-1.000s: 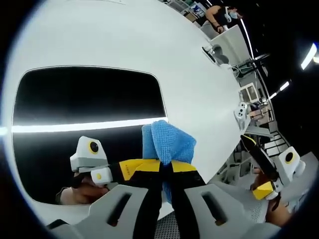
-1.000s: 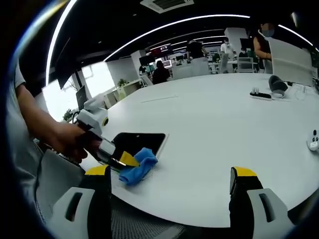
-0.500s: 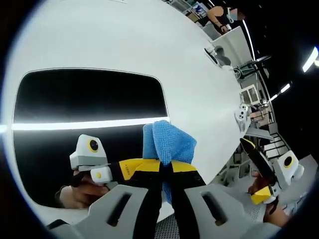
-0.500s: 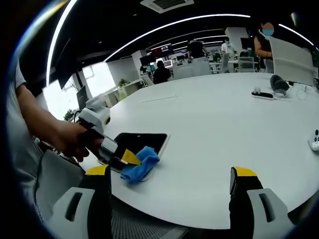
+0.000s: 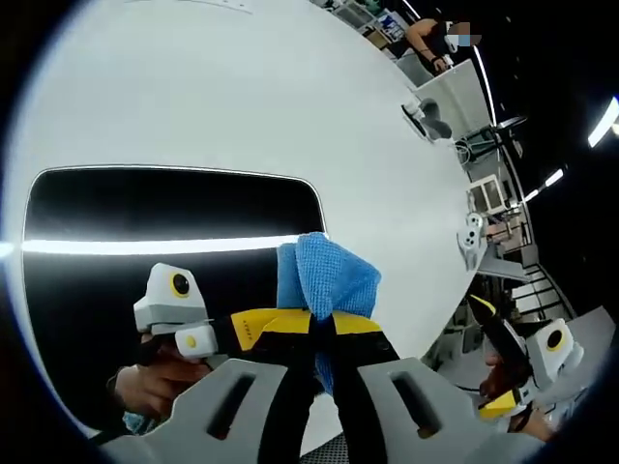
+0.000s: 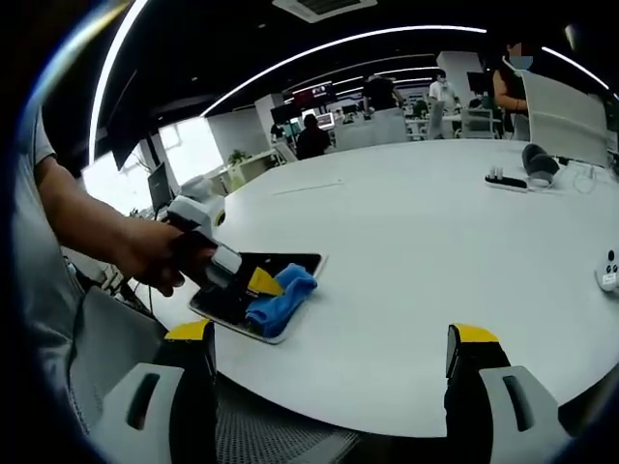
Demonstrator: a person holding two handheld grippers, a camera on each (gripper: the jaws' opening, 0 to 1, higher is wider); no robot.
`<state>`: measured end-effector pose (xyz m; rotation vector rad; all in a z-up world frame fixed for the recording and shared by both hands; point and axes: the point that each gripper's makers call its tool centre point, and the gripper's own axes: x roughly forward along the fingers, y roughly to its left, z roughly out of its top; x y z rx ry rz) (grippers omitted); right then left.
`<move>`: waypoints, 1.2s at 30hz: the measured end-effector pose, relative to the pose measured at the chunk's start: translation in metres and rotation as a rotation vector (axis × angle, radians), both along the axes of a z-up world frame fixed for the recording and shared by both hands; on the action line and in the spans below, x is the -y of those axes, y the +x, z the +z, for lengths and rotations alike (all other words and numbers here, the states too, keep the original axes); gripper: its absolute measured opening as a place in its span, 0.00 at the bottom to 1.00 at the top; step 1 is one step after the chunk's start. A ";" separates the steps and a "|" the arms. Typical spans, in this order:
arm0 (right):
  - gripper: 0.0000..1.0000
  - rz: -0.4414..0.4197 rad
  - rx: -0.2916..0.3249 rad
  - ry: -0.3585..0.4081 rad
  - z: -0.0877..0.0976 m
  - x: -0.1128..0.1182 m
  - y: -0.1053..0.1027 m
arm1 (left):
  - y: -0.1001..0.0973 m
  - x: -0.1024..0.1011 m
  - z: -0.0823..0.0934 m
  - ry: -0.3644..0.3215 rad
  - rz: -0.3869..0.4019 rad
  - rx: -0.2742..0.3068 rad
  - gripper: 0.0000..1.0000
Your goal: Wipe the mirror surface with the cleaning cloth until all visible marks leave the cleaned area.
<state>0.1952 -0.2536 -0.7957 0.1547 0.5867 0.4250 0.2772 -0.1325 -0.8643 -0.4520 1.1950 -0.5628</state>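
- Left tongs (image 5: pixel 324 319) grip the cloth (image 5: pixel 329 275) at the mirror's (image 5: pixel 164 213) right edge.
- Right tongs (image 6: pixel 329 362) hang open, off the bench (image 6: pixel 435 251).
- Best press flat and sweep across the mirror.

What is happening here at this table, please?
A person is cleaning a dark mirror that lies flat near the edge of a large white table. The left gripper has its fingers closed on a blue cleaning cloth, and the cloth sits at the mirror's edge. The right gripper is open, holds nothing and hangs above the table. I cannot see any marks on the mirror from these views. Other people sit at desks in the background.
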 end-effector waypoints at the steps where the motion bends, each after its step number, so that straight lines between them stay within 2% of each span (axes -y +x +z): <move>1: 0.99 -0.004 -0.003 0.011 -0.001 0.000 0.000 | 0.002 0.000 0.000 0.004 -0.004 0.004 0.03; 29: 0.99 -0.032 -0.005 0.014 -0.001 0.002 0.001 | 0.062 0.005 -0.001 0.025 -0.014 0.014 0.03; 31: 0.99 -0.034 -0.006 0.015 -0.001 0.002 0.001 | 0.068 0.004 0.000 0.043 -0.015 0.041 0.03; 36: 0.99 -0.038 -0.008 0.016 -0.002 0.002 0.000 | 0.078 0.003 0.001 0.061 -0.017 0.048 0.03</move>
